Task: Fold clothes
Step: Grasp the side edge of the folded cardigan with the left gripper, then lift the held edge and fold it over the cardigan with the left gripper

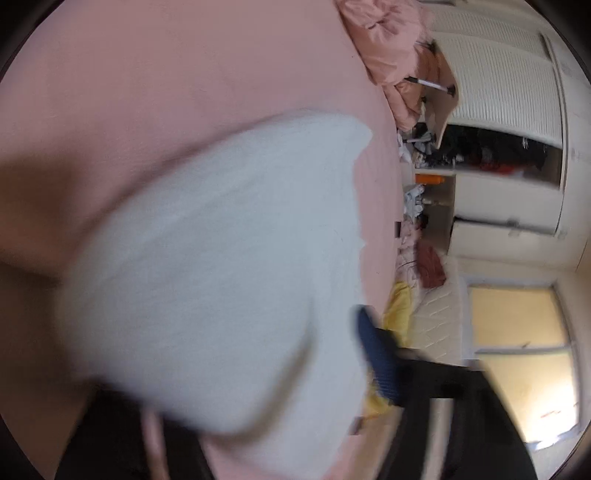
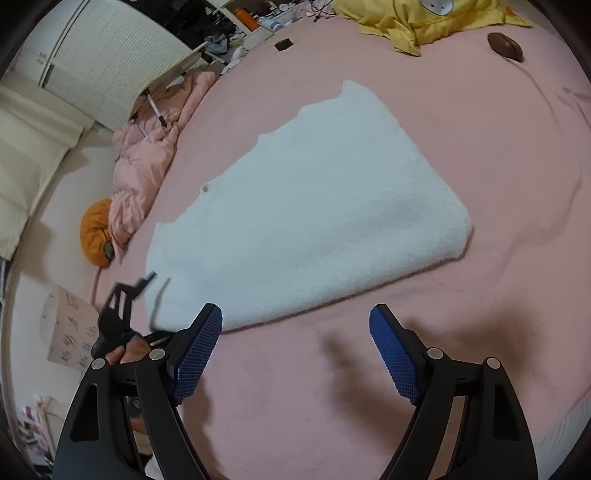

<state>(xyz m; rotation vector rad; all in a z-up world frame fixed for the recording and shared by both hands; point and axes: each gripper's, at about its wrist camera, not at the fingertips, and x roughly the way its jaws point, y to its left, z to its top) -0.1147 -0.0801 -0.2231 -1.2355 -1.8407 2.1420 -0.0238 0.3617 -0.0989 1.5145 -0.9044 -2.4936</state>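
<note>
A white fleecy garment (image 2: 306,210) lies folded on the pink bed sheet (image 2: 480,147). My right gripper (image 2: 295,328) is open and empty, hovering just short of the garment's near edge. The left gripper (image 2: 122,314) appears in the right wrist view at the garment's left near corner, blurred, held by a hand. In the blurred left wrist view the garment (image 1: 221,277) fills the centre and covers the left finger; only the right blue pad (image 1: 380,362) shows, beside the cloth. Whether it grips the cloth is unclear.
A yellow cloth (image 2: 424,22) and a brown object (image 2: 506,46) lie at the bed's far side. A pink quilt (image 2: 147,147) and an orange cushion (image 2: 96,232) lie at the left edge. A white wardrobe (image 2: 110,55) and cluttered shelves stand beyond.
</note>
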